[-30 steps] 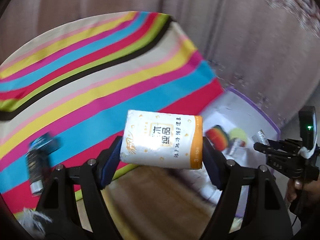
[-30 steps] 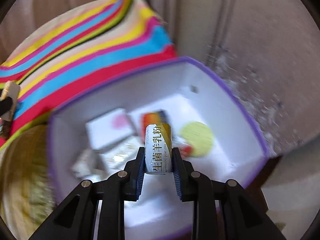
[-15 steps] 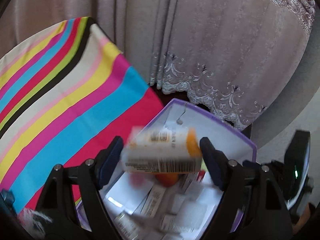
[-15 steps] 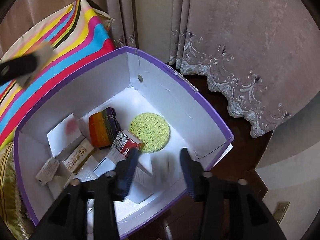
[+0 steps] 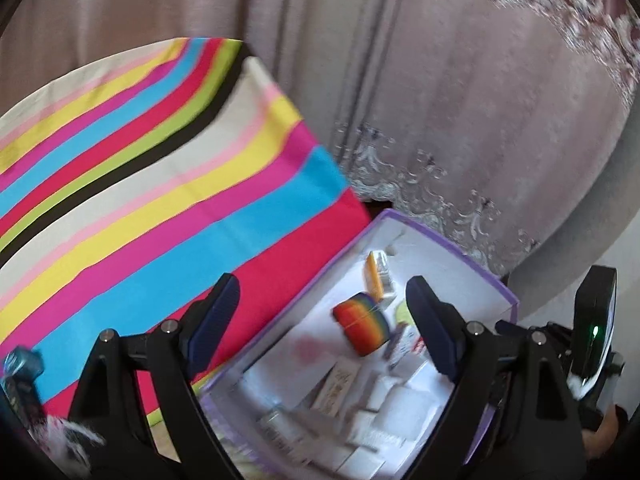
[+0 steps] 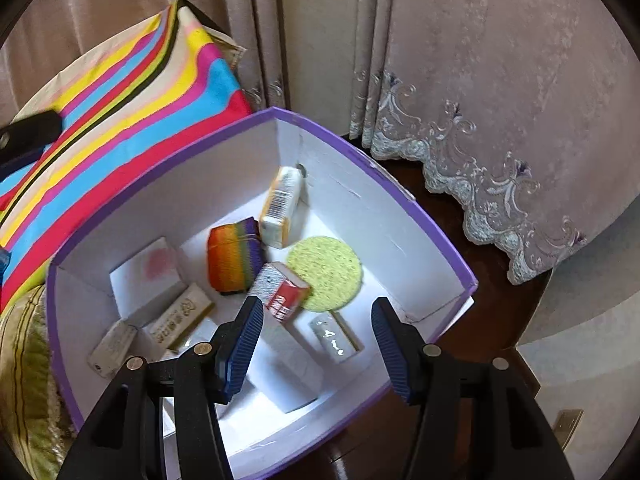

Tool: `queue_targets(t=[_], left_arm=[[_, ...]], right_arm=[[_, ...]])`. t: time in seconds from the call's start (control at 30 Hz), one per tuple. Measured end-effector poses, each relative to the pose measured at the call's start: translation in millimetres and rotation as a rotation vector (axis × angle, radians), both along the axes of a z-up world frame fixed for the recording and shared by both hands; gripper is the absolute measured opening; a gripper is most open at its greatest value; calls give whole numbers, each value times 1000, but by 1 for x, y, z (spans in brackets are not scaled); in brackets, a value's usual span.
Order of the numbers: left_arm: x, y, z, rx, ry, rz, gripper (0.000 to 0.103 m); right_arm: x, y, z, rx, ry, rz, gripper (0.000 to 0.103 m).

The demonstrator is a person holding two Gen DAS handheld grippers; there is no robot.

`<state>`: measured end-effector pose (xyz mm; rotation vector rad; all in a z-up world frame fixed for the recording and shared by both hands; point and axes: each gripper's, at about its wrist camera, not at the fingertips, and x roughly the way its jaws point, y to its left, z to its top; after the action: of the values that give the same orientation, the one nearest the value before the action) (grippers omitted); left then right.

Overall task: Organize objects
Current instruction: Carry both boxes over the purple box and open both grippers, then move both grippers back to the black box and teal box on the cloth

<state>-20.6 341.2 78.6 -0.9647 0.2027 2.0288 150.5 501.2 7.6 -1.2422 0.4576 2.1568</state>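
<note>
A white box with a purple rim holds the sorted items. My right gripper hovers over its near side, jaws opening, nothing between the pads. Below it a small white sachet lies on the box floor. A white tissue pack with an orange edge leans against the far wall. My left gripper hangs over the box's left rim, jaws opening and empty. The tissue pack shows deep in the box, beyond a rainbow pouch.
The box also holds a rainbow pouch, a round green sponge, a red and white carton and several white packs. A striped cloth lies to the left, with dark items on it. Curtains hang behind.
The left gripper let go of the tissue pack, which dropped into the box. The right gripper released its sachet into the box. Both pairs of jaws have spread apart.
</note>
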Motion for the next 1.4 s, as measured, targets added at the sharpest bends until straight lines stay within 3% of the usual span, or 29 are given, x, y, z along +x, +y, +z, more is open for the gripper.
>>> queue_targets(t=[0.43, 0.9, 1.1, 1.4], left_arm=[[-5, -152, -12, 31, -57, 301, 87], [-9, -272, -30, 82, -165, 602, 87], [-24, -297, -47, 24, -219, 700, 87], [-55, -286, -76, -190, -248, 661, 87]], right_arm=[[-35, -60, 15, -9, 37, 169, 62], [-85, -147, 26, -37, 63, 426, 66], [-102, -175, 30, -33, 62, 521, 66], [-122, -197, 39, -25, 79, 579, 66]])
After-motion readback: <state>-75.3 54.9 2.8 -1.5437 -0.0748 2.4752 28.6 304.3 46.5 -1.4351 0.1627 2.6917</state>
